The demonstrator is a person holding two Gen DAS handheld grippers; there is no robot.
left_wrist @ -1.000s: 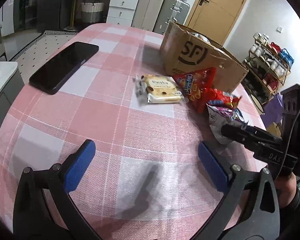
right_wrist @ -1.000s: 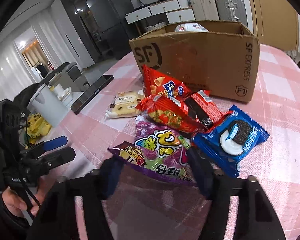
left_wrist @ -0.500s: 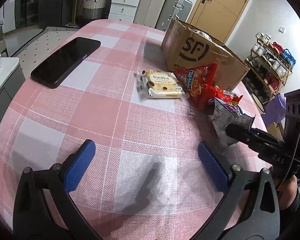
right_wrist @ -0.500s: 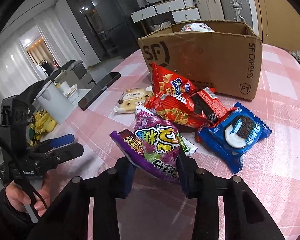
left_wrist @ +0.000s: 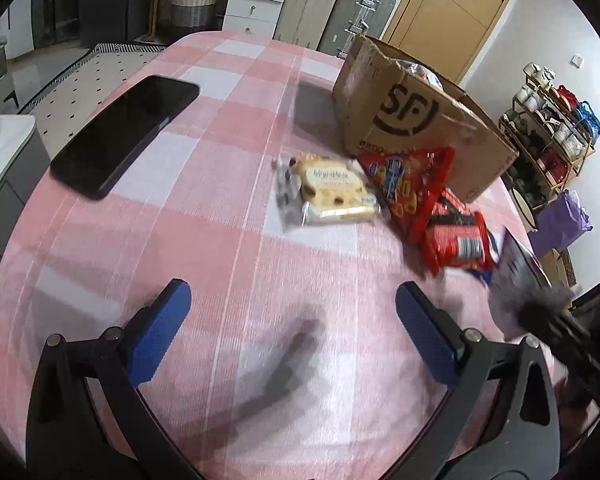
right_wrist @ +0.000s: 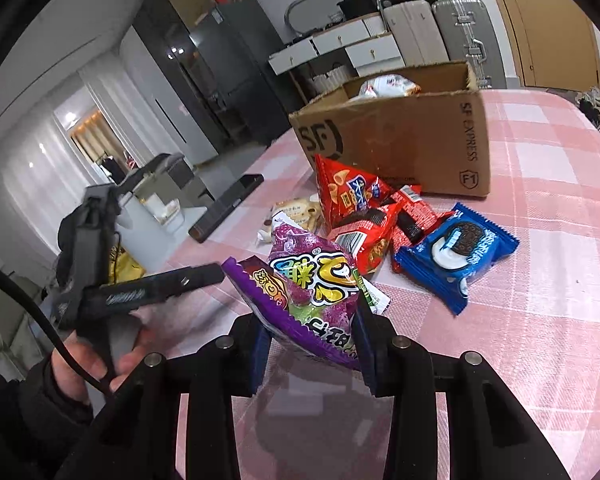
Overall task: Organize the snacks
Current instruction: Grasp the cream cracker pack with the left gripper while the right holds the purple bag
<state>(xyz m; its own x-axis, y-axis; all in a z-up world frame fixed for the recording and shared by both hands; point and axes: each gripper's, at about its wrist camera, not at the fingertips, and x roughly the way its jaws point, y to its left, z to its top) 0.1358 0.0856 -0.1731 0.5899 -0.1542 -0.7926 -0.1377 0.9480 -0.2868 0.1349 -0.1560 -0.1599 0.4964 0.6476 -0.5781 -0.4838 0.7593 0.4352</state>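
In the left wrist view, the purple snack bag [left_wrist: 518, 276] has risen since a second ago: then it lay on the cloth by the red packets, now it is blurred at the right edge, off the surface, pinched by the right gripper [left_wrist: 540, 312]. The left gripper [left_wrist: 292, 316] has its blue fingers spread wide with nothing between them, above bare cloth. The table [left_wrist: 180, 240] wears a pink and white checked cloth. On it lie a black phone [left_wrist: 126, 134], a pale biscuit packet [left_wrist: 332, 190], an orange-red crisp bag [left_wrist: 410, 188] and a red packet [left_wrist: 456, 240], all just beside the SF cardboard box [left_wrist: 412, 120]. Behind stand white drawers, suitcases and a wooden door.

In the right wrist view, the right gripper [right_wrist: 312, 344] has narrowed since a second ago, when its fingers stood open around the bag's lower edge; now the pads clamp that edge and the purple snack bag [right_wrist: 312, 276] tilts upward, clear of the cloth. It is glossy purple with yellow and white lettering and a green patch. Beyond lie the red packets [right_wrist: 364, 240], a blue sandwich-cookie pack [right_wrist: 458, 248] and the box [right_wrist: 400, 140], with a wrapped snack showing inside. The left gripper [right_wrist: 204, 274] is at the left, held in a hand [right_wrist: 92, 364].
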